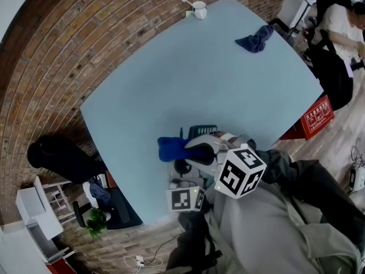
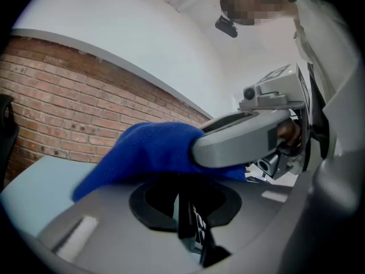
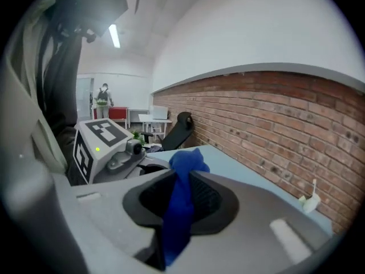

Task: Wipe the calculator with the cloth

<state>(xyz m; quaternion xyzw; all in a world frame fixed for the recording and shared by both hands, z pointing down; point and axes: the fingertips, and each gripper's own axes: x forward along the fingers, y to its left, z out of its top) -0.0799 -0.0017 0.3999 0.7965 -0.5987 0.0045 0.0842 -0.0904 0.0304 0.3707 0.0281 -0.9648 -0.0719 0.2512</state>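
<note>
The jaws of the left gripper (image 2: 185, 204) are seen closed on the calculator (image 2: 197, 233), which is held edge-on between them with a strip of its keys showing. The jaws of the right gripper (image 3: 181, 196) are clamped on a bunched blue cloth (image 3: 187, 165), whose free end stands up past the tips. In the left gripper view the cloth is draped over the far end of the calculator, with the right gripper laid across it. Whether cloth and calculator touch cannot be told.

Both grippers are held close together at the near edge of the bench (image 1: 171, 73). Beyond them the pale blue top is left open across nearly its whole width. A white mug (image 1: 199, 9) is set at the far edge, and a second cloth (image 1: 255, 39), darker, is heaped near the far right corner. The left side of the bench is bounded by a brick wall (image 1: 68, 50), and a black chair (image 1: 63, 156) is placed off that edge.

A red crate (image 1: 316, 117) is stood on the floor off the right edge; its white print is too small to be read. Black-and-white square markers are carried on each gripper's cube (image 1: 239, 171).
</note>
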